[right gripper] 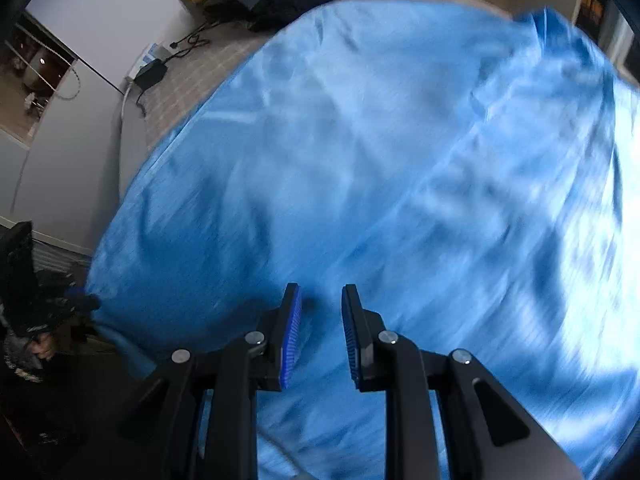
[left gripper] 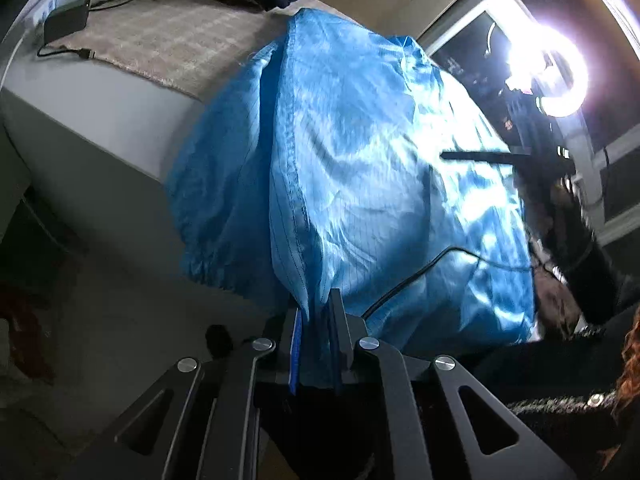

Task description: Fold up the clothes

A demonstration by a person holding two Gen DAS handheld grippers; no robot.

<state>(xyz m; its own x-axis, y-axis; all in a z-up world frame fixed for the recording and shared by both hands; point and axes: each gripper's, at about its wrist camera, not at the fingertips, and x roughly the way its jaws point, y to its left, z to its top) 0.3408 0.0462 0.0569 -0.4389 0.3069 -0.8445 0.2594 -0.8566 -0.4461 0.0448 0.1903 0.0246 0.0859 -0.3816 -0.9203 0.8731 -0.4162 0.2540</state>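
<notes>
Blue garment point(left gripper: 360, 168), shiny, thin, finely striped, stretching lengthwise away from left tool point(left gripper: 316, 320). Hem pinched there. Right tool point(right gripper: 321, 320) slightly spread above the cloth, gripping nothing visible.

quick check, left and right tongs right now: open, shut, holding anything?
Left tongs: shut on the edge of the blue garment.
Right tongs: pads stand apart over the blue garment; whether they grip it cannot be told.
</notes>
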